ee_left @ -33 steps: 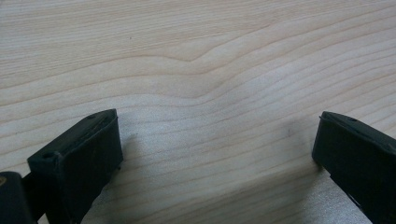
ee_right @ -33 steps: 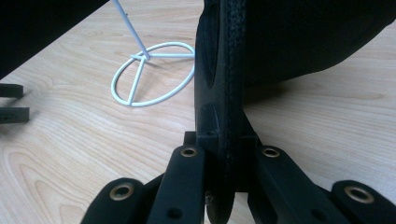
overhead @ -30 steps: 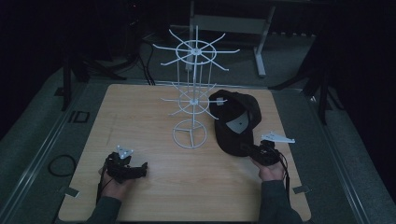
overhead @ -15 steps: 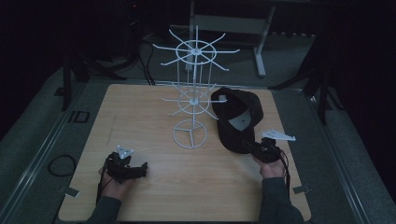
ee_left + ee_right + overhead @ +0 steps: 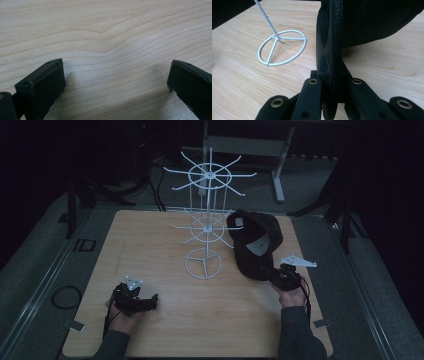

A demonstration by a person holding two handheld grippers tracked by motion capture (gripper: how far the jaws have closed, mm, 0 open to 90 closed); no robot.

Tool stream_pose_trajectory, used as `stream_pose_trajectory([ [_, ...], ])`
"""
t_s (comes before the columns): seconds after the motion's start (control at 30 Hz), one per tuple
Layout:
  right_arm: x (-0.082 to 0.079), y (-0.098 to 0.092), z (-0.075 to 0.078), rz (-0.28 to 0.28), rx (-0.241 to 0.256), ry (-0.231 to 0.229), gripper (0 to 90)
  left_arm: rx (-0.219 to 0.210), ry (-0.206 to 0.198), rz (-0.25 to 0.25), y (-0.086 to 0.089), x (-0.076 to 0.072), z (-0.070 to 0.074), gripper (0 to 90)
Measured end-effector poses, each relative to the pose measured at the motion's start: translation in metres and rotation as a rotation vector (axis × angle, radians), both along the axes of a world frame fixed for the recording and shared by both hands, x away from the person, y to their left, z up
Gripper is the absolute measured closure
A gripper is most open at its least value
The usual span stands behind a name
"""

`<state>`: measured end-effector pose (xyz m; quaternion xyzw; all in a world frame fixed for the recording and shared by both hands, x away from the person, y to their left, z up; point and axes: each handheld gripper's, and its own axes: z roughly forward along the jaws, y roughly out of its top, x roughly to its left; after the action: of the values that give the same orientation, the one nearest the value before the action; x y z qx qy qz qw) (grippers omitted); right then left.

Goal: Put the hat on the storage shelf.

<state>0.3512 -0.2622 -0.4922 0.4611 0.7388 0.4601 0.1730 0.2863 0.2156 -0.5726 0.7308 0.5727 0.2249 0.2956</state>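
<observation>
Black baseball cap [image 5: 255, 245]: soft fabric, stitched brim edge clamped between the jaws of the right gripper [image 5: 278, 276], at 4 o'clock of the table [image 5: 150, 235]. White wire display rack [image 5: 205, 220]: radial hook spokes, ring base, table centre, cap touching its lower tier. Left gripper [image 5: 150, 301]: 7 o'clock, jaws wide apart over pale wood-grain tabletop, holding nothing

The light wood-grain table [image 5: 150, 245] carries a white wire display rack [image 5: 205, 227] standing upright on its ring base near the centre. A black cap [image 5: 255, 245] sits just right of the rack. A black hand-held gripper [image 5: 135, 301] rests near the front left corner.
</observation>
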Motion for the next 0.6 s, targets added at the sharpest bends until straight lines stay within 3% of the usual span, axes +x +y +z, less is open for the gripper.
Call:
stream_pose_trajectory([
  [0.6,0.0059,-0.0022,0.0088,-0.021,-0.013,-0.022,86.6,0.0,0.0,0.0,0.0,0.0,0.0,1.5],
])
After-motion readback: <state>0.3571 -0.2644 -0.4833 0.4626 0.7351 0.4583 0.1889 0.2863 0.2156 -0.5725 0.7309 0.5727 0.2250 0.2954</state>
